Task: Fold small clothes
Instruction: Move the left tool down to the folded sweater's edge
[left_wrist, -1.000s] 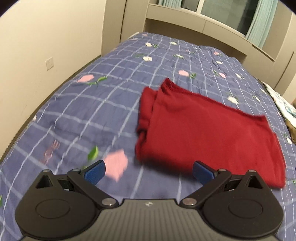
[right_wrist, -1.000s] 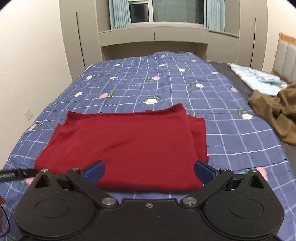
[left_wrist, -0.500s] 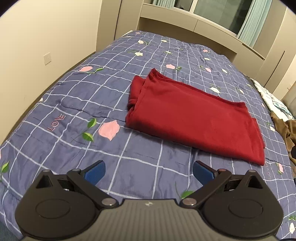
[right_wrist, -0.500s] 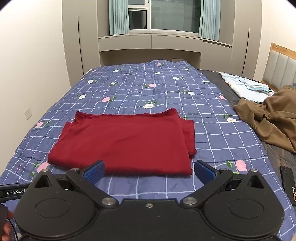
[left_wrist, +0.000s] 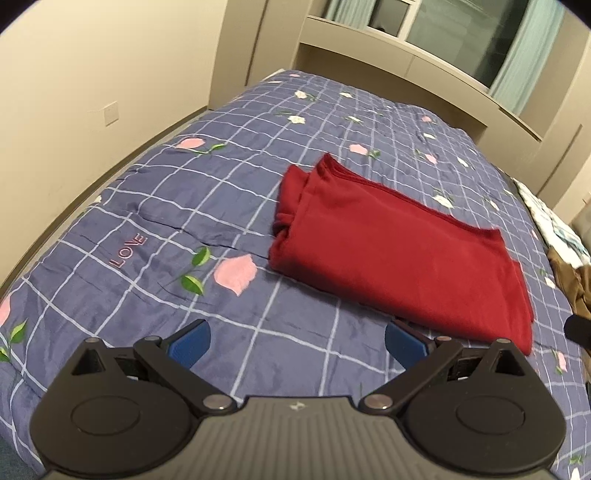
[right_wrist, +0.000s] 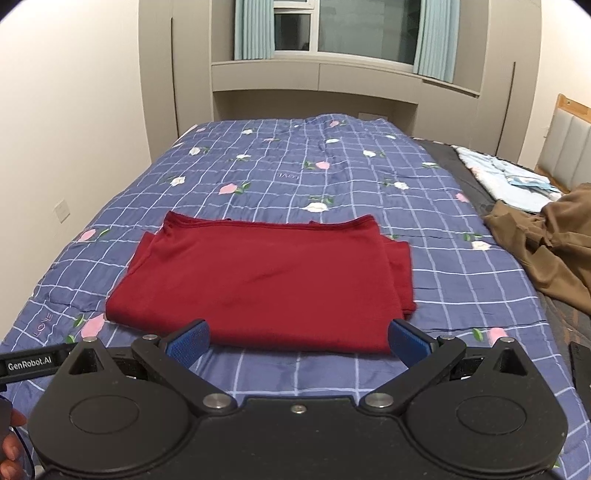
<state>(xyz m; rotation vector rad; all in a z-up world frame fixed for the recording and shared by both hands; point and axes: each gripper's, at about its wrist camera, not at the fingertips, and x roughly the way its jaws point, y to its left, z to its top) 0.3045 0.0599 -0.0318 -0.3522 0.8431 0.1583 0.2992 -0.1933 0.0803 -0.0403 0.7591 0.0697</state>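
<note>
Both tongs, left tongs (left_wrist: 297, 345) and right tongs (right_wrist: 298, 341), have drawn back from the red garment (right_wrist: 266, 280).

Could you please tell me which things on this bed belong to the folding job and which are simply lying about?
Belongs to the job:
- folded dark red knit garment
- left gripper, open
- right gripper, open

Lying about:
- crumpled brown garment
- pale blue patterned cloth

Brown garment (right_wrist: 550, 251) and black device (right_wrist: 580, 365) cut by right edge; under-layers of red cloth (right_wrist: 266, 280) hidden.
</note>
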